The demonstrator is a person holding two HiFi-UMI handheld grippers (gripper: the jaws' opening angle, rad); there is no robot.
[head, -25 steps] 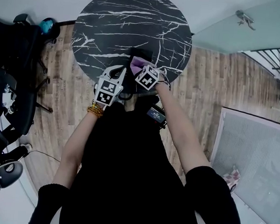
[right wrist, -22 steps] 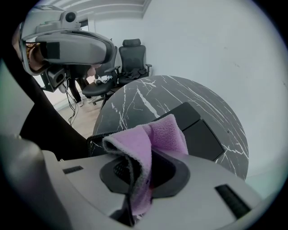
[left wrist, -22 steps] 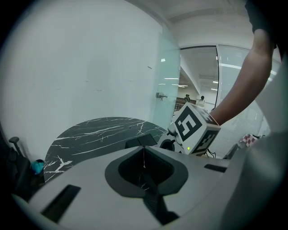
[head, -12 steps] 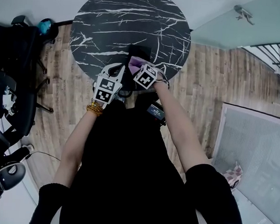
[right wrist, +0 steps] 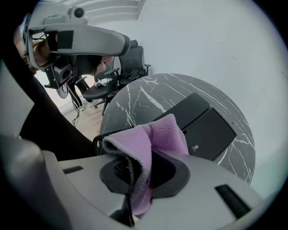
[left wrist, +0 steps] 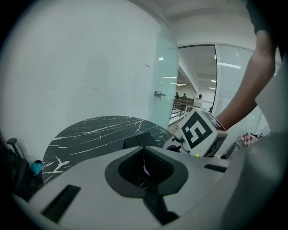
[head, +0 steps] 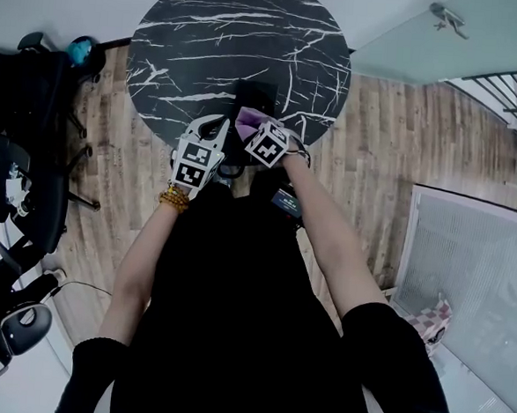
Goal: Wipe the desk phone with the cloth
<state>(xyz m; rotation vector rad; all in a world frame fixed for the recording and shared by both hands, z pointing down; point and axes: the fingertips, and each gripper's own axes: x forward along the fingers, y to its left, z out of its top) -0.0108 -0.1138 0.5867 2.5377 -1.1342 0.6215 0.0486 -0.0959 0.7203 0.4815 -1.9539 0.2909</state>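
**Cloth Poised at the Phone's Near Edge**

The desk phone (right wrist: 204,123) sits on the near part of the round marble-patterned table (head: 244,32), directly ahead of both tools. The purple cloth (right wrist: 155,137) is clamped in the right gripper (right wrist: 144,179), with a fold standing up above the jaws. In the head view the cloth overlaps the phone's near edge, but no view confirms contact.

The left gripper (left wrist: 144,164) has its jaws drawn together on nothing. It hangs just beside the right one.

Compared with a second earlier, both grippers have shifted only slightly and the cloth remains at the same edge. This suggests wiping is at an early stage, with most of the housing still to be covered.

The phone's coiled cord (right wrist: 101,134) lies between the cloth and the table rim and could snag a return stroke. Office chairs (head: 25,141) stand well apart on the left.
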